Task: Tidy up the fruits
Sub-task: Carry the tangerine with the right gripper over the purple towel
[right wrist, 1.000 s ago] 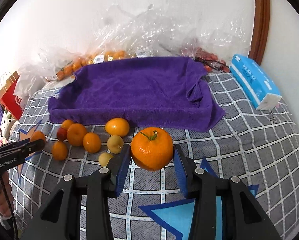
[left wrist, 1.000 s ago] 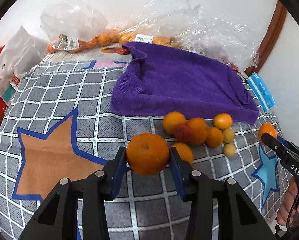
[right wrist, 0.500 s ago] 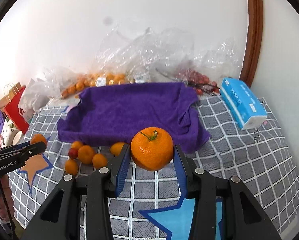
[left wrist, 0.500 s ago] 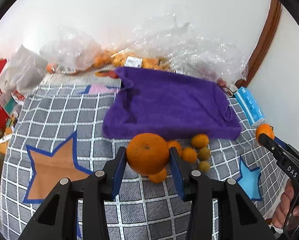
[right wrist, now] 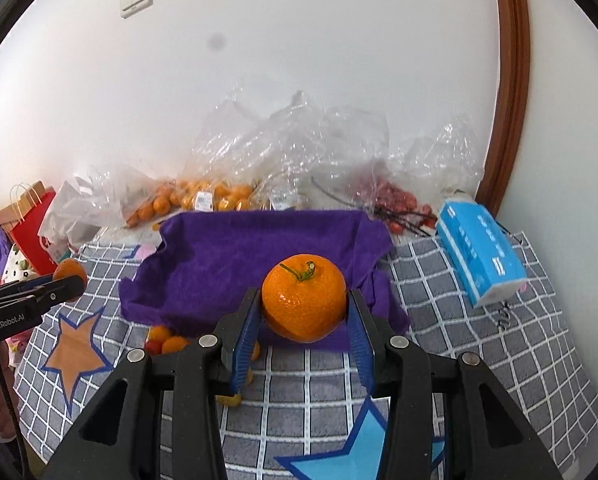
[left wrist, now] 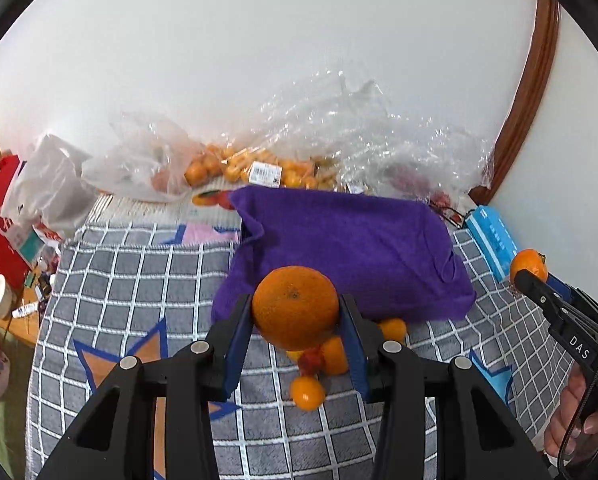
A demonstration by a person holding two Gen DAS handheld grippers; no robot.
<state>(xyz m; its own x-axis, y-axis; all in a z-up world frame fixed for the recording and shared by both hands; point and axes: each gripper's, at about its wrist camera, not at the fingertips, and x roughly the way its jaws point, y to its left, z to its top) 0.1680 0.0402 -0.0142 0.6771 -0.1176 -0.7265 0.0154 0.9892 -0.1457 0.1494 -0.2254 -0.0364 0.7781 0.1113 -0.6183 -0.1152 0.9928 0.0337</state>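
1. Oranges fill both my claws: my left gripper (left wrist: 297,316) is clamped on a large orange (left wrist: 295,307), and my right gripper (right wrist: 304,312) is clamped on a stemmed orange (right wrist: 304,298), blue pads pressing each fruit from the sides.
2. Both fruits hang in the air above the checked cloth (left wrist: 139,280), in front of the purple towel (left wrist: 347,248), which I judge to be where sorted fruit should go.
3. Loose small fruits (left wrist: 321,356) sit in a cluster on the checked cloth at the towel's near edge, partly hidden behind my left claw.
4. Risk one: round, smooth peel held only at two sides. Any tilt or jolt could let an orange roll out of the pads and drop onto the cluster, scattering it.
5. Risk two: squeezing harder to prevent that could bruise or split the peel.
6. Risk three: the towel is rumpled, with a raised fold at its left edge; an orange set on a slope may roll off toward the plastic bags (right wrist: 299,152) at the wall.
7. Risk four: my two claws are carried side by side, so crossing paths over the towel could knock one fruit against the other.
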